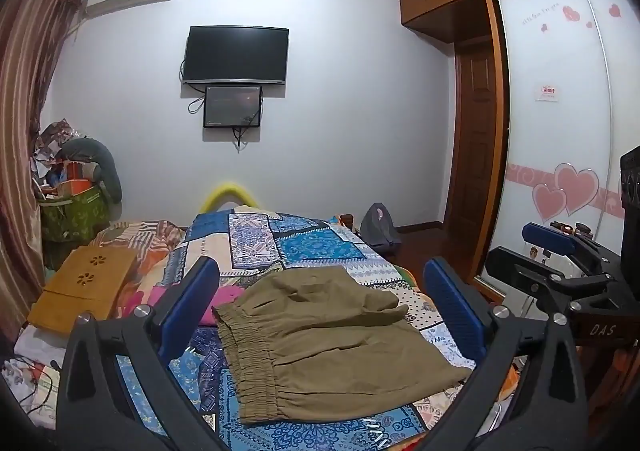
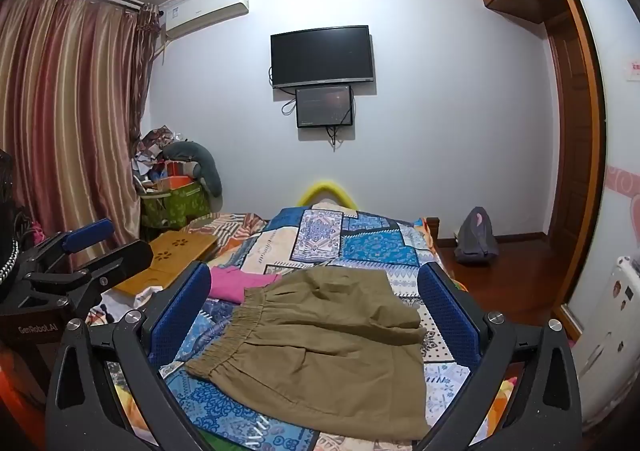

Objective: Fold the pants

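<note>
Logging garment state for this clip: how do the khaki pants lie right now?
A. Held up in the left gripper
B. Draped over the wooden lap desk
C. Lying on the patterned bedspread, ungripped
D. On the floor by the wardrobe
C: the khaki pants lie on the patterned bedspread, both the left gripper and right gripper open and empty above them.

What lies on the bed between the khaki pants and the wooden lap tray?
A pink garment lies between the pants and tray, clearest in the right wrist view.
</note>
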